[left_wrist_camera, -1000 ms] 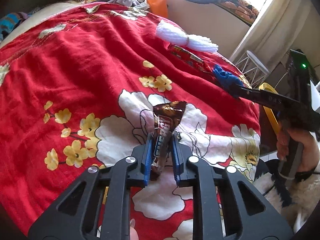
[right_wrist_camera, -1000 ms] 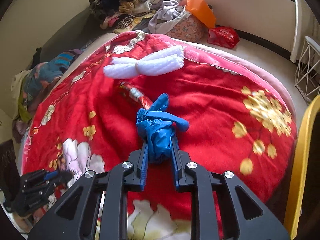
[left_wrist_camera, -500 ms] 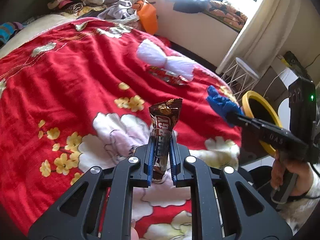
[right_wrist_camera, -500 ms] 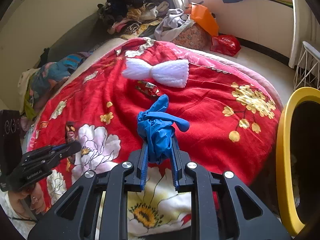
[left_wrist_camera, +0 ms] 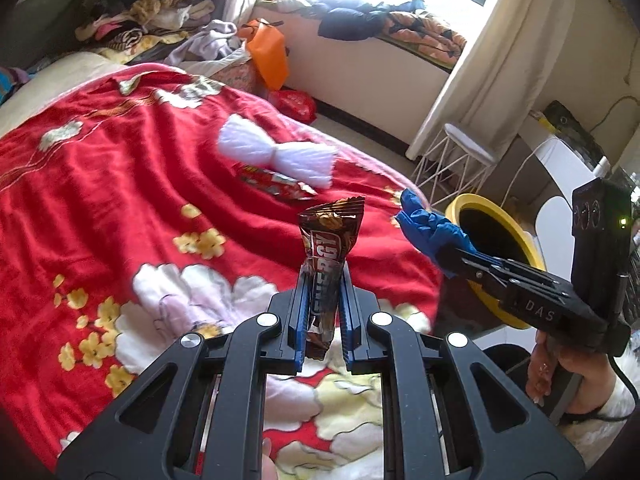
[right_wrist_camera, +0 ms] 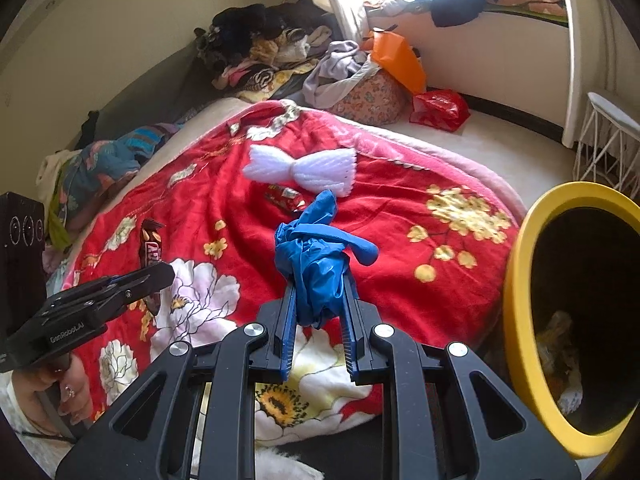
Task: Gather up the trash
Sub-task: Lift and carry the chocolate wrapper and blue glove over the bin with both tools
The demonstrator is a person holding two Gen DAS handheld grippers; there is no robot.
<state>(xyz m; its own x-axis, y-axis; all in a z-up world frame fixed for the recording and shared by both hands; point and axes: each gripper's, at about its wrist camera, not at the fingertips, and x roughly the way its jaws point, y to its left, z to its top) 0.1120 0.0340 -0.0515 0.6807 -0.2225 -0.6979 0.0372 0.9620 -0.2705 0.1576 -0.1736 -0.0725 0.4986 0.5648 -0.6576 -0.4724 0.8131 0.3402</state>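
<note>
Fingers of both grippers are clamped on trash, left gripper (left_wrist_camera: 324,312) pinching a brown snack wrapper (left_wrist_camera: 330,248) upright, right gripper (right_wrist_camera: 318,320) squeezing a crumpled blue glove (right_wrist_camera: 316,256), lifted off the red blanket (right_wrist_camera: 400,240) likely for dropping into the yellow-rimmed bin (right_wrist_camera: 516,320) beside the bed.

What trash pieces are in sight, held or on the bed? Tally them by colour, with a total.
Brown: 1, the wrapper in the left gripper
Blue: 1, the glove in the right gripper
Red: 1, the wrapper on the bed
White: 1, the foam net on the bed
Total: 4
</note>
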